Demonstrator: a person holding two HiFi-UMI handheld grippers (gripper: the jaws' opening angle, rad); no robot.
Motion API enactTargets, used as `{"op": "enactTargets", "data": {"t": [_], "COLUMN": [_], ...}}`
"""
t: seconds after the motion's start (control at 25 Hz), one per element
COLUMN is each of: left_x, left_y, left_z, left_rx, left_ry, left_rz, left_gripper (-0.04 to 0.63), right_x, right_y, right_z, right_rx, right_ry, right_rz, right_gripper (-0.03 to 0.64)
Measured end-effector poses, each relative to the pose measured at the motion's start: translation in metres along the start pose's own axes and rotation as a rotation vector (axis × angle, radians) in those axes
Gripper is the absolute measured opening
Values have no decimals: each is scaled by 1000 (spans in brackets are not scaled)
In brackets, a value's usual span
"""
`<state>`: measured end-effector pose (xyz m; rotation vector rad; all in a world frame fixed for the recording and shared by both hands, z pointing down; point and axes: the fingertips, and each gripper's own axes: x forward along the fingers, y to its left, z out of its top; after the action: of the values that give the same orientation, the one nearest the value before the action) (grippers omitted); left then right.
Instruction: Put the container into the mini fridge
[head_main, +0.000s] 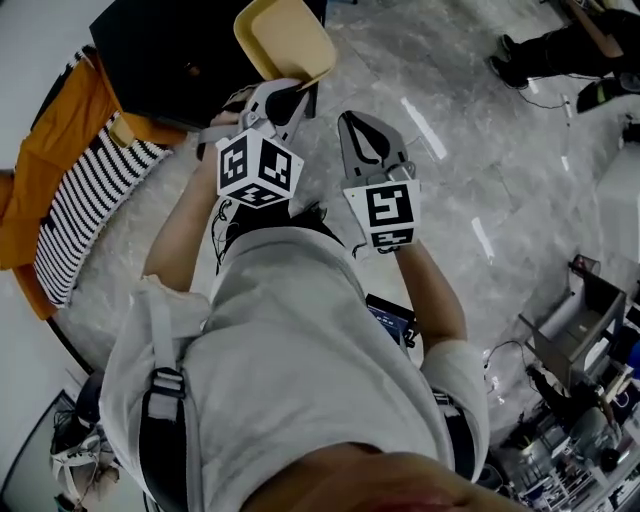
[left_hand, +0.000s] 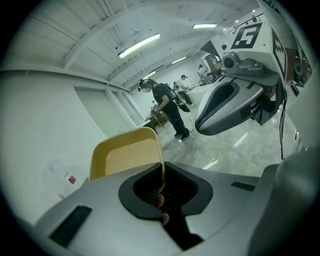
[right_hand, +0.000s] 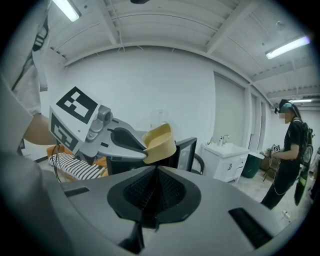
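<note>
So right up close, the left tool (head_main: 283, 97) is clamping on the thin rim of the pale yellow, rounded plastic container (head_main: 285, 38). It's pinching only the wall edge between its pads. That means the tub is hanging out in front of the tool in mid-air, open side tipped, not resting on anything. A rim pinch like that is probably making it easy to slide the tub forward onto a shelf, though I'd guess it could swing if jolted.

The right tool (head_main: 352, 122) is riding just beside it with its jaws pressed together and nothing between them. My read is that it's being kept free for the door, or simply out of the way.

Just beyond the container, the black boxy mini fridge (head_main: 165, 50) is sitting on the floor. So the tub is near the fridge but not in it yet, and I'd say the carry is in its last stretch. In the right gripper view a dark framed panel is showing behind the tub. It looks like the fridge door standing open, but I can't swear to it.

Further out, a black-and-white striped cushion (head_main: 95, 200) is lying on an orange sofa (head_main: 45, 150) beside the fridge. The grey marbled floor (head_main: 480, 180) is stretching away, with a white sink cabinet (right_hand: 227, 160) against the wall. Way back, a person in dark clothes (right_hand: 290, 150) is standing around.
</note>
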<state>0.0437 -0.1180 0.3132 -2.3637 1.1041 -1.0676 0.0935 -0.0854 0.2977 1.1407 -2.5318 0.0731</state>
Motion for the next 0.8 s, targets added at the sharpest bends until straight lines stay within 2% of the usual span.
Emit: {"op": "enactTargets", "data": {"t": [0.4,0.56,0.8], "left_x": [7,4,5], "left_y": [-35,-55,-48], "left_z": [-28,-53,-94], "left_rx": [-16,-21,-29], "left_ry": [58,93,106], "left_rz": [-81,-129,-173], "left_gripper": [29,29,29], "right_x": [8,17,58], "right_y": [7,25,61], "right_z": [-29,-56,-73], "right_rx": [54,115,127], "right_ry": [3,38,49], "right_rz": [-25,-8,-8], "right_gripper": [40,40,40]}}
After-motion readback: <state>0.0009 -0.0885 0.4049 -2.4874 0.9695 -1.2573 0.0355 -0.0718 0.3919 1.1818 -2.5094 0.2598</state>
